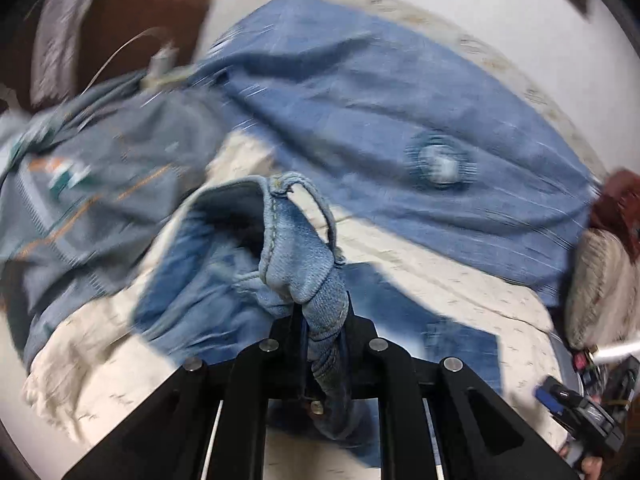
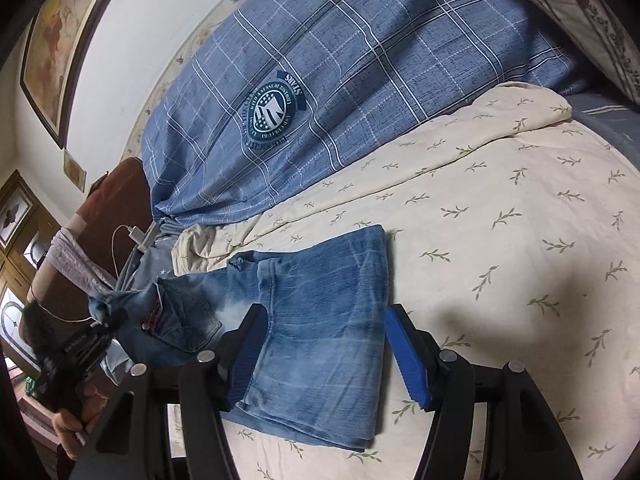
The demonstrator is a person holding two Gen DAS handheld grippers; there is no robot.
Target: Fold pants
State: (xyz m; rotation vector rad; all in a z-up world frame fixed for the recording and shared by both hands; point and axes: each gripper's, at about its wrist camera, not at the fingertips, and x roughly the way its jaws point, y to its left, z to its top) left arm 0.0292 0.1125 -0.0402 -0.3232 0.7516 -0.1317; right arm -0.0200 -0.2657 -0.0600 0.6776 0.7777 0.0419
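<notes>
Left tongs (image 1: 320,312): pinching the jeans (image 2: 320,320) waistband. Right tongs (image 2: 324,356): spread astride the folded legs on the bed (image 2: 500,240). Beyond both: plaid blue quilt (image 2: 360,60); charger cable (image 2: 132,236) by the headboard.

The faded light-blue denim pants (image 2: 320,304) show whitish worn patches and a red plaid lining at the pocket. The cream bedsheet (image 2: 500,216) carries small olive-green leaf sprigs. The blue quilt (image 2: 360,60) has white and dark check lines and a teal round crest.
</notes>
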